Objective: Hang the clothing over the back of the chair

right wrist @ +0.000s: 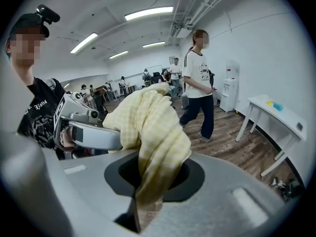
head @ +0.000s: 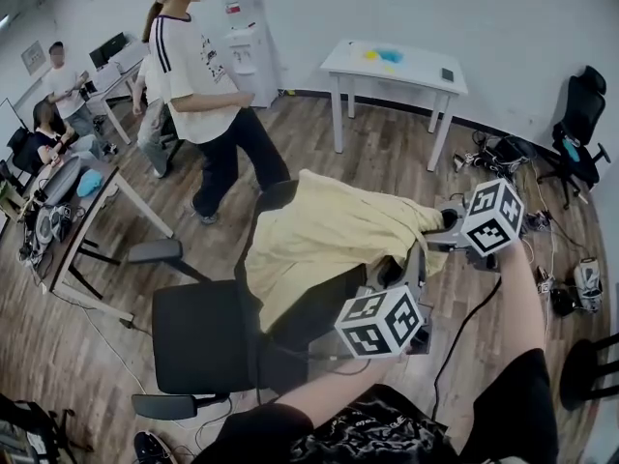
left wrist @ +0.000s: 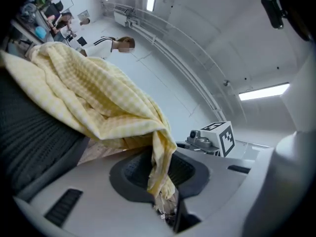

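**Yellow checked garment over chair back, both tongs clamped on it**

Yellow checked garment (head: 329, 235) is being held across the top of the black office chair (head: 198, 336). In the head view most of the cloth is being carried by the backrest, with one side hanging down toward the seat. A dark strip of the backrest is being left uncovered below the cloth's lower edge.

Left gripper (head: 414, 264) is being kept at the near edge of the cloth. In the left gripper view a bunched fold (left wrist: 160, 167) is being pinched between the jaws of the left gripper (left wrist: 165, 184), which are nearly together. Dark backrest mesh (left wrist: 34, 142) is being shown under the cloth at that view's left.

Right gripper (head: 437, 228) is being held just beside the left one, at the far right edge of the cloth. In the right gripper view a thick twist of fabric (right wrist: 155, 132) is being squeezed between the jaws of the right gripper (right wrist: 150, 184).

Background: a person in a white T-shirt (head: 198, 85) is being seen on the wood floor (head: 387, 162) beyond the chair, well apart from it. A white table (head: 397, 66) is being seen against the far wall.
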`<state>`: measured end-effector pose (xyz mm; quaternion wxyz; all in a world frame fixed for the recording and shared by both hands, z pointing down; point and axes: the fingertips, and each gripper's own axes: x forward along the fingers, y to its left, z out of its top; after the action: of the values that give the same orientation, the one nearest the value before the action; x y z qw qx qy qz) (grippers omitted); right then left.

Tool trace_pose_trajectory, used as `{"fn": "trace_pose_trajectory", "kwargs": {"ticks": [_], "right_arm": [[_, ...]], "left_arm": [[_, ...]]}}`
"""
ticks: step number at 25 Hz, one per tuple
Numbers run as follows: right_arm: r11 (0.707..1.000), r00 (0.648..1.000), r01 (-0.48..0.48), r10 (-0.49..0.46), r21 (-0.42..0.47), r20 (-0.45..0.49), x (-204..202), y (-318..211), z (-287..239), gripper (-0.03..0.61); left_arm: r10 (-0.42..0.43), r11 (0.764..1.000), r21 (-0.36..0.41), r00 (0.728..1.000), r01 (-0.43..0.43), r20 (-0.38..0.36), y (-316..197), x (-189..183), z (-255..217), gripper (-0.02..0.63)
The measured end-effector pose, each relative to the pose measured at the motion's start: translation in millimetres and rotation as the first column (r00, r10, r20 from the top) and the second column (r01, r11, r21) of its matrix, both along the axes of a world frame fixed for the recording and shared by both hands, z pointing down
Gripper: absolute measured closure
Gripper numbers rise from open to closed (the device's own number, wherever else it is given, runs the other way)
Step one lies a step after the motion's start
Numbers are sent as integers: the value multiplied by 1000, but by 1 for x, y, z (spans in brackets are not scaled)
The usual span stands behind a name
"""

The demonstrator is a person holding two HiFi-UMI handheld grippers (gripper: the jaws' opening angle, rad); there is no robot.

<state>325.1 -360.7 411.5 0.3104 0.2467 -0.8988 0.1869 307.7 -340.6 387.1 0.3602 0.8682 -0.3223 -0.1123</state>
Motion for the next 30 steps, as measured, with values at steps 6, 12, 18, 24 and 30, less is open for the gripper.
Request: {"fn": "trace_pose_trajectory", "kwargs": {"ticks": [6,12,18,24,30], "right_arm": [[999,996,-27,29,-21,79,5,0,13,503],[999,999,-31,31,-26,-9,9,4,24,494],[999,997,-47,45,-21,-60,12,4,33,495],[999,996,-28,25,-35,-88,15,9,40,495],[999,994,-46,43,-18,-104,12,10,56,495]], "left_arm": [[-21,993,-119,999,17,-32,2,6,12,558],[-54,975,-220,993,30,-105,4,8,24,558],[-91,986,-145,994,81,-64,6,11,32,558],[-137,967,-229,985,110,-108,11,13,40,558],[-133,985,-122,989,126,-56,12,8,58,558]]}}
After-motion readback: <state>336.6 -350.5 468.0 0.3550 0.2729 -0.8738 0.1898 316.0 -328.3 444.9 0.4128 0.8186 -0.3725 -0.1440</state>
